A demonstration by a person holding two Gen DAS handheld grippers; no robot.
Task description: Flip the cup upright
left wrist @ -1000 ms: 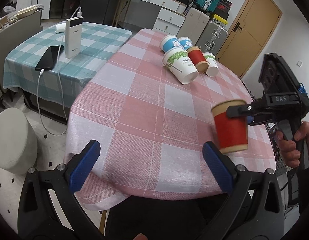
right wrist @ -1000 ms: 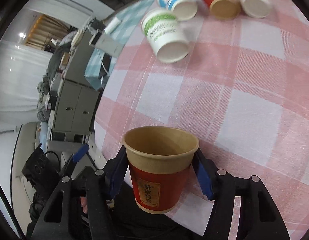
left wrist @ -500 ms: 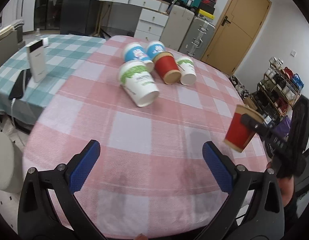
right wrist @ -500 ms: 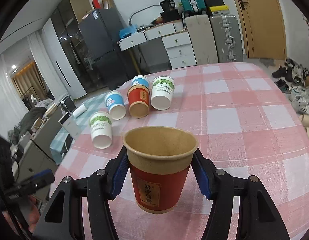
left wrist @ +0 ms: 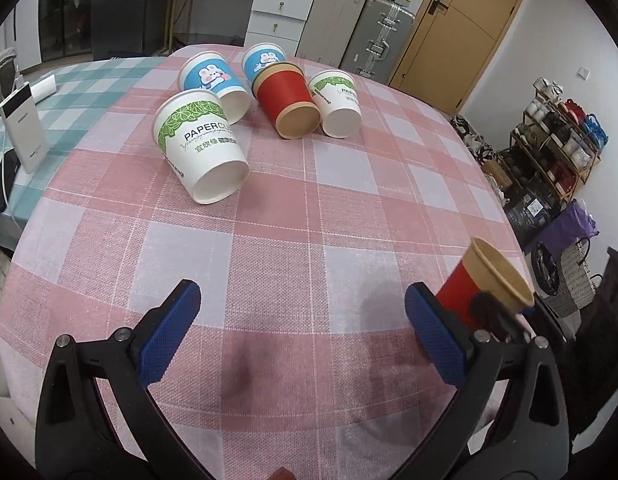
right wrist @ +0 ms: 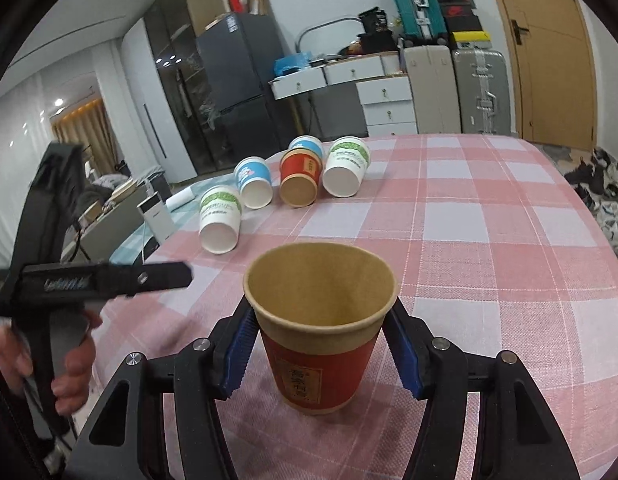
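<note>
R claw [right wrist: 321, 354] is clamped on the red cup [right wrist: 319, 324], blue pads on both sides just under the rim. Cup is upright, mouth up, at the near right part of the counter [right wrist: 489, 248]; can't tell if its base touches the cloth. L claw [left wrist: 305, 336] is spread wide w/ nothing between its pads, above the near edge. Five more cups lie on their sides at the far end, incl. a red one [left wrist: 287, 102].

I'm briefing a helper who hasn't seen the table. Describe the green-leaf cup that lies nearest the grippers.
On the pink checked tablecloth, five cups lie tipped in a far cluster. The nearest green-leaf cup lies alone at its front left, open mouth toward the camera, with big PAPERCUP lettering; the other green cup lies beside the red one.
</note>
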